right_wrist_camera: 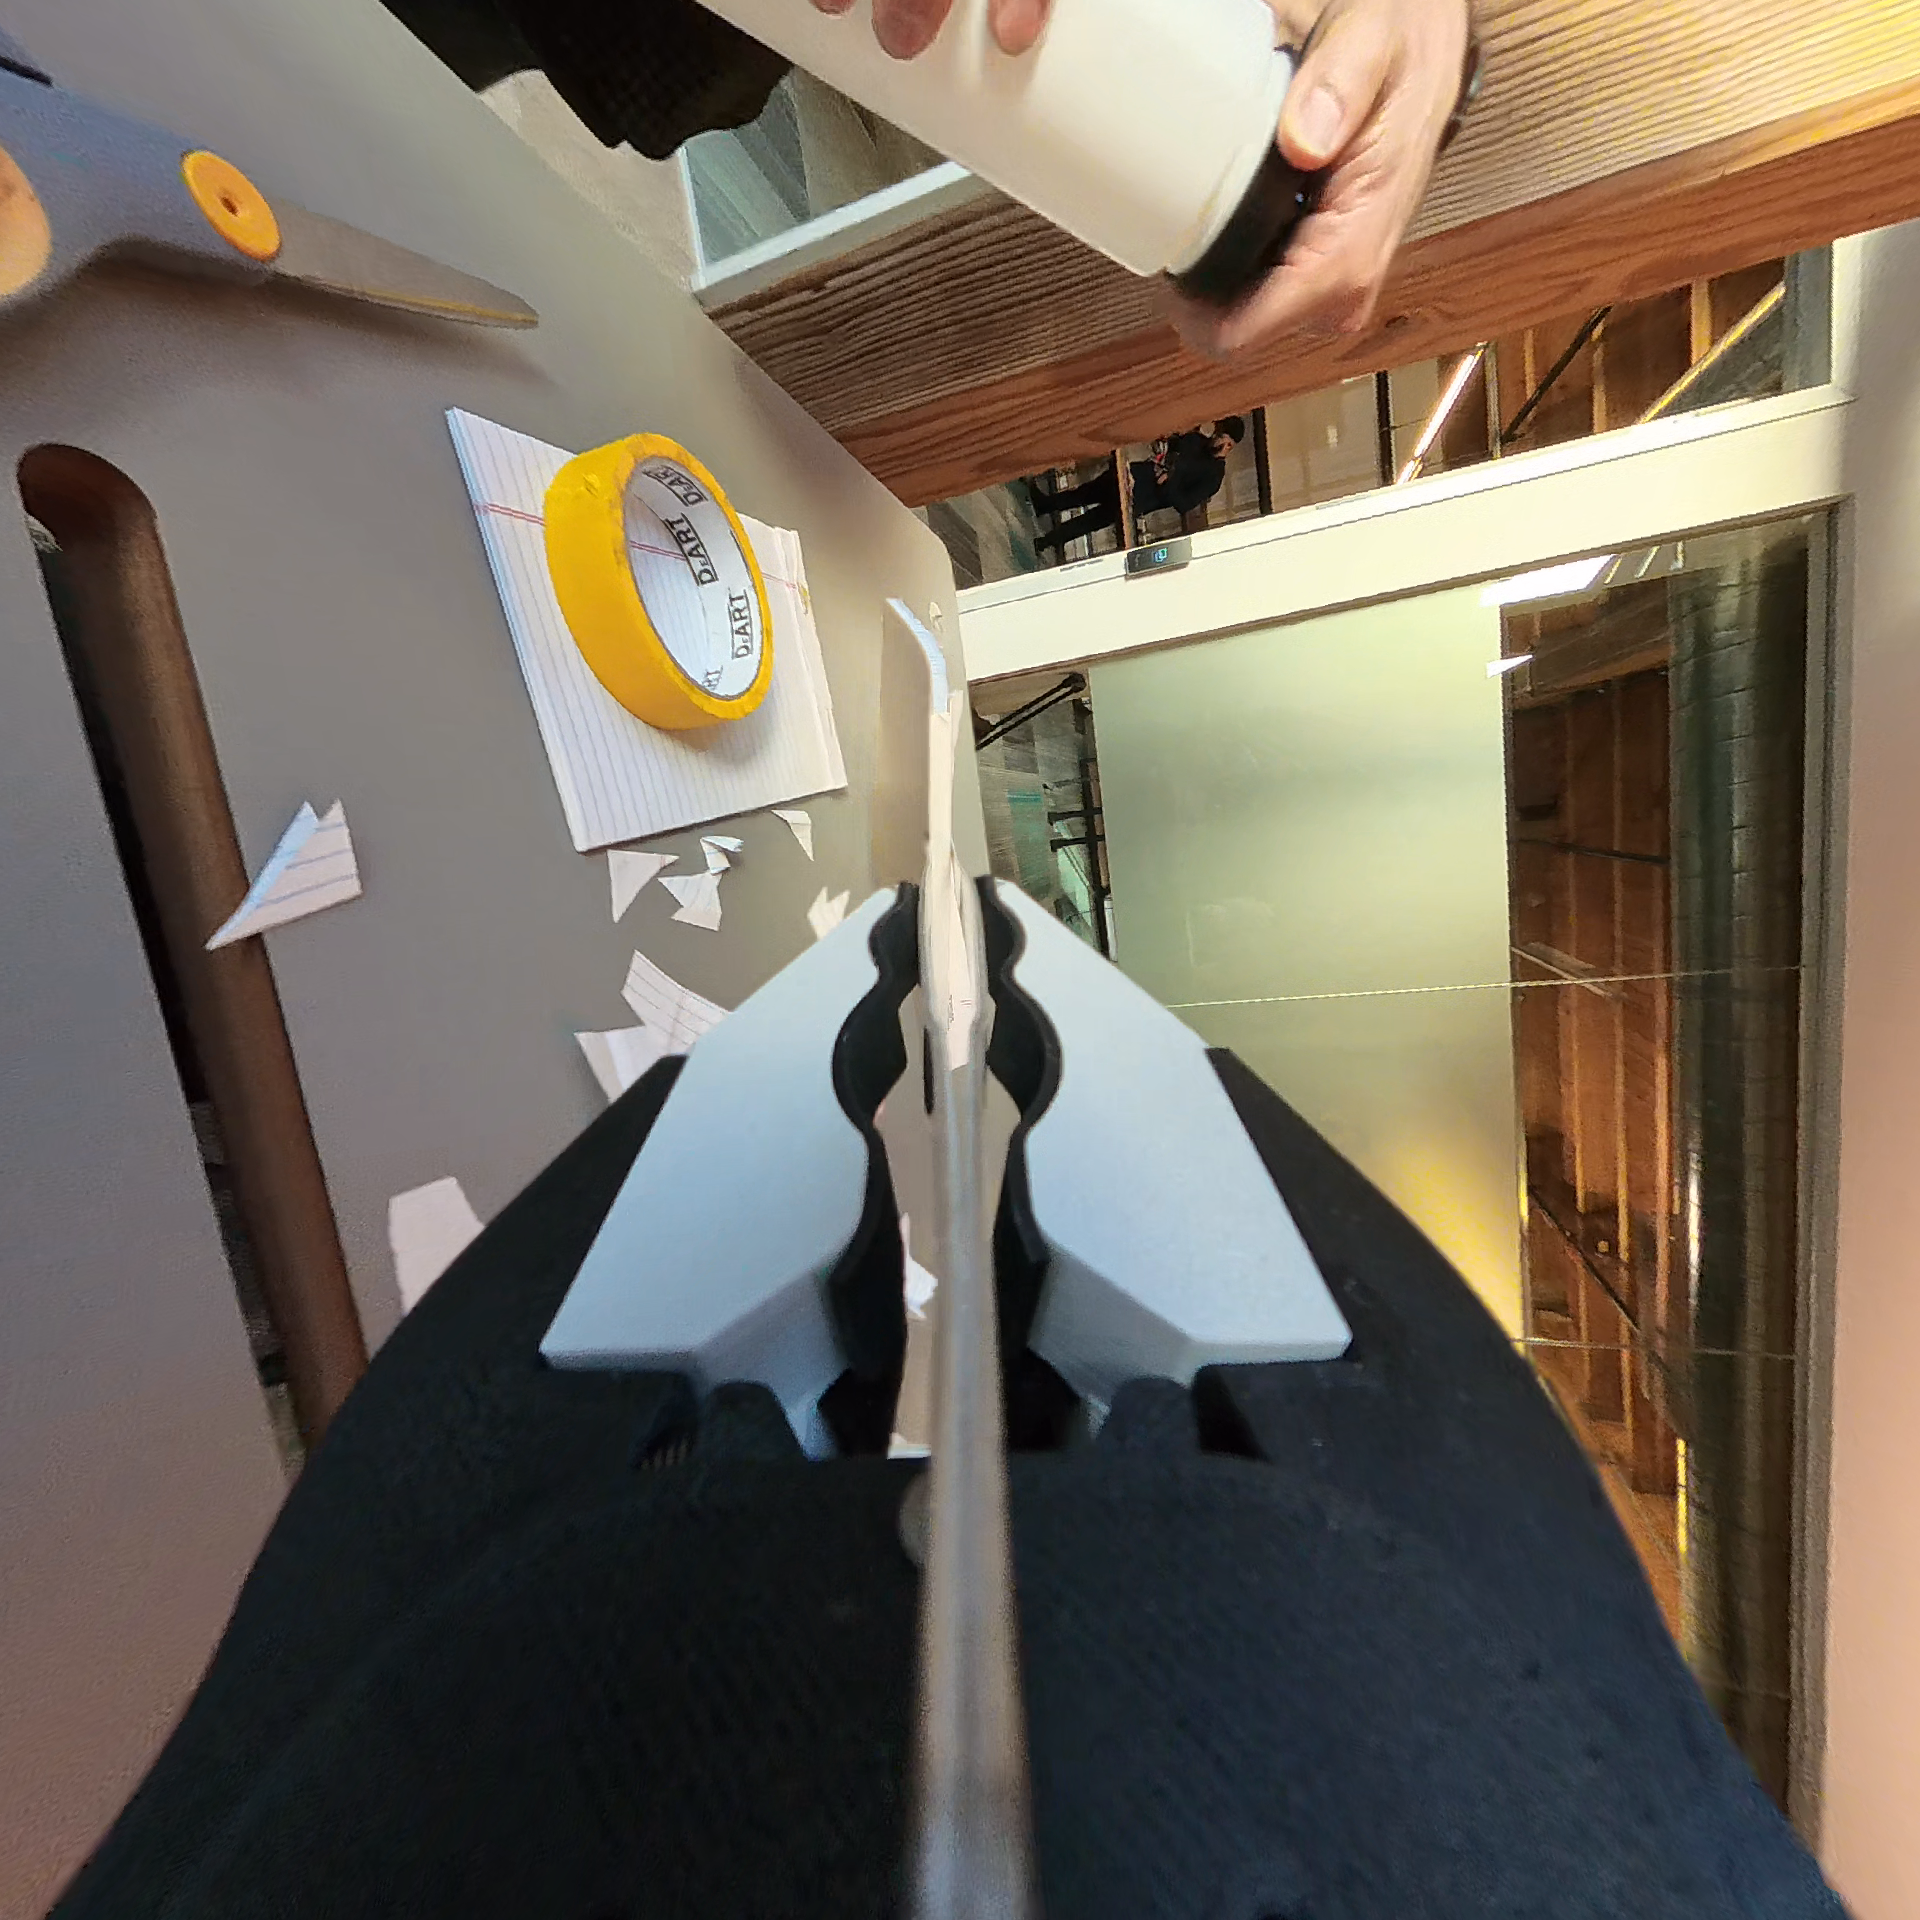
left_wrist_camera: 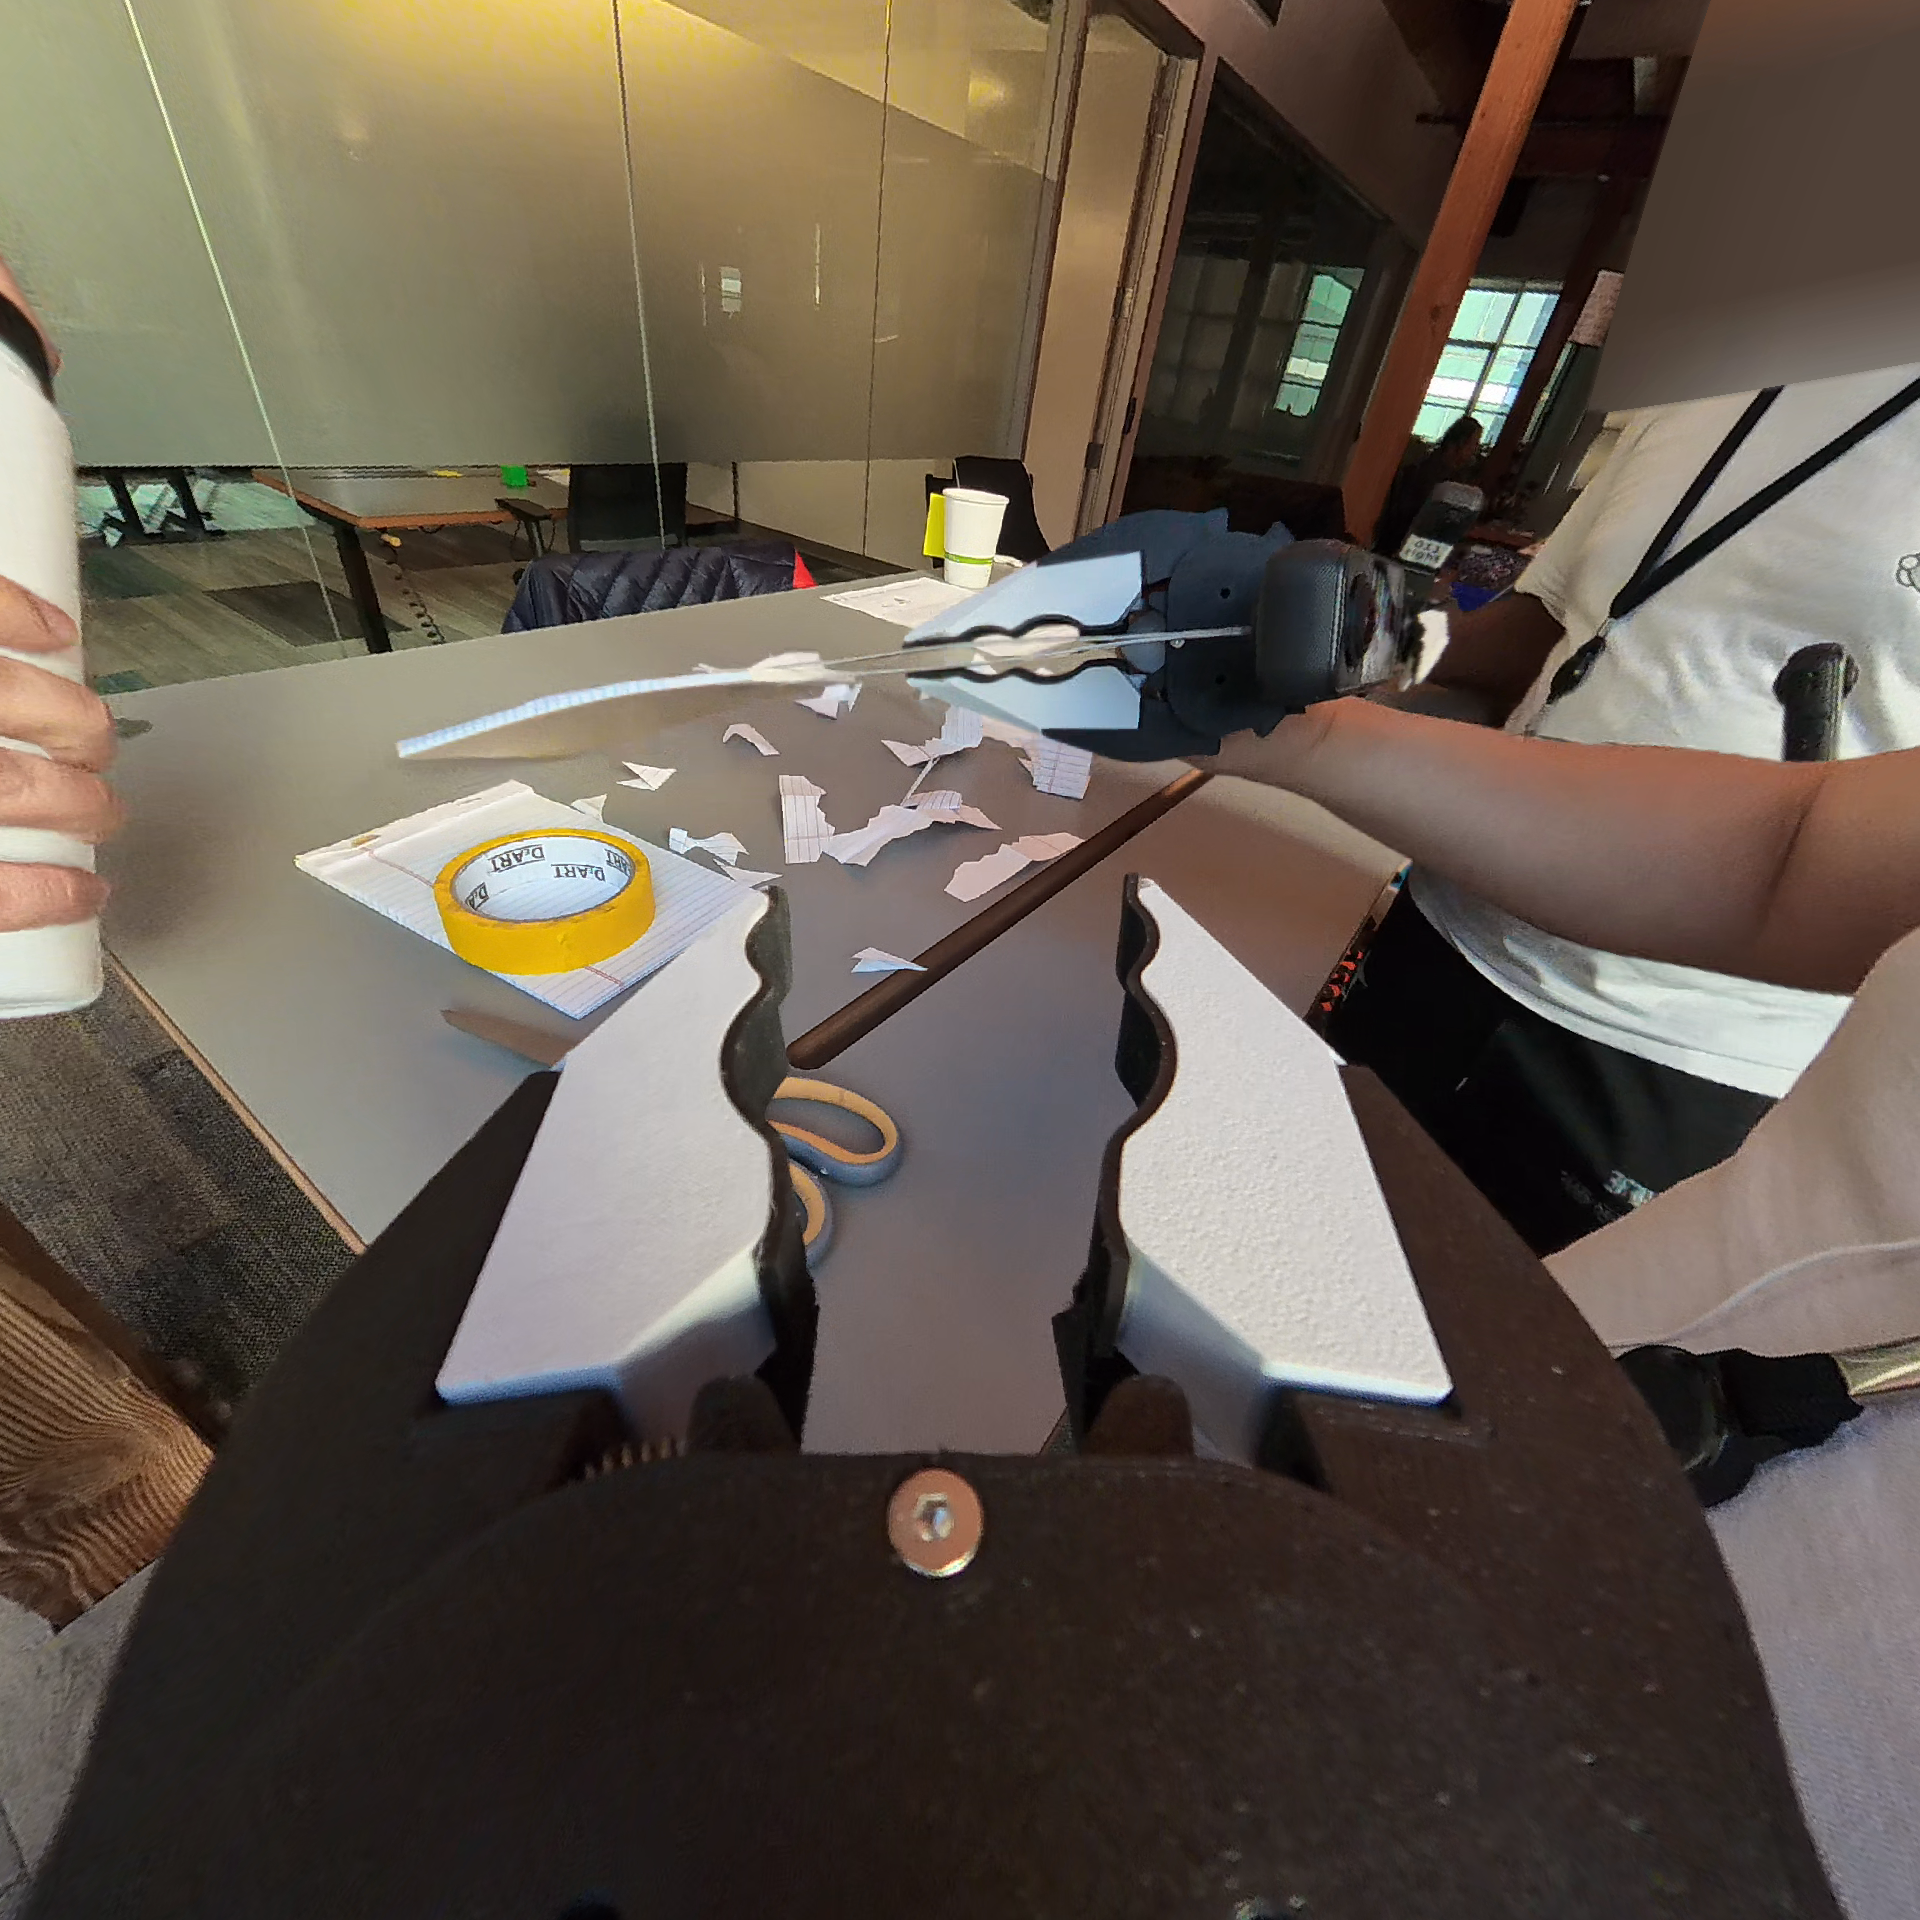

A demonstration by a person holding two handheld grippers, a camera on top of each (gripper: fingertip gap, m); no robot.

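- Two grippers are in use. The left gripper (left_wrist_camera: 951, 904) has its fingers spread wide apart and holds nothing. It hovers over the near part of the grey table (left_wrist_camera: 312, 997).
- Right gripper (left_wrist_camera: 920, 657): fingers pressed together on a torn sheet of lined paper (left_wrist_camera: 582, 712), which it holds clear of the table surface. The right wrist view shows this sheet (right_wrist_camera: 940, 790) edge-on between the wavy pads.
- Key relation: the sheet's long axis runs out from the right gripper's tips toward the far left of the table, roughly level. It lies ahead of and above the left gripper, well apart from it. The free end is the portion nearest the left gripper's line of sight.
- Directly below the left gripper: scissors (left_wrist_camera: 831, 1153) with orange-lined handles, lying flat and partly hidden by the left finger.
- Other items on the table: a yellow tape roll (left_wrist_camera: 545, 899) resting on a lined notepad (left_wrist_camera: 395, 873), and scattered paper scraps (left_wrist_camera: 883, 821).
- A bystander's hand (right_wrist_camera: 1340, 177) holds a white bottle (right_wrist_camera: 1091, 114) beyond the table edge.
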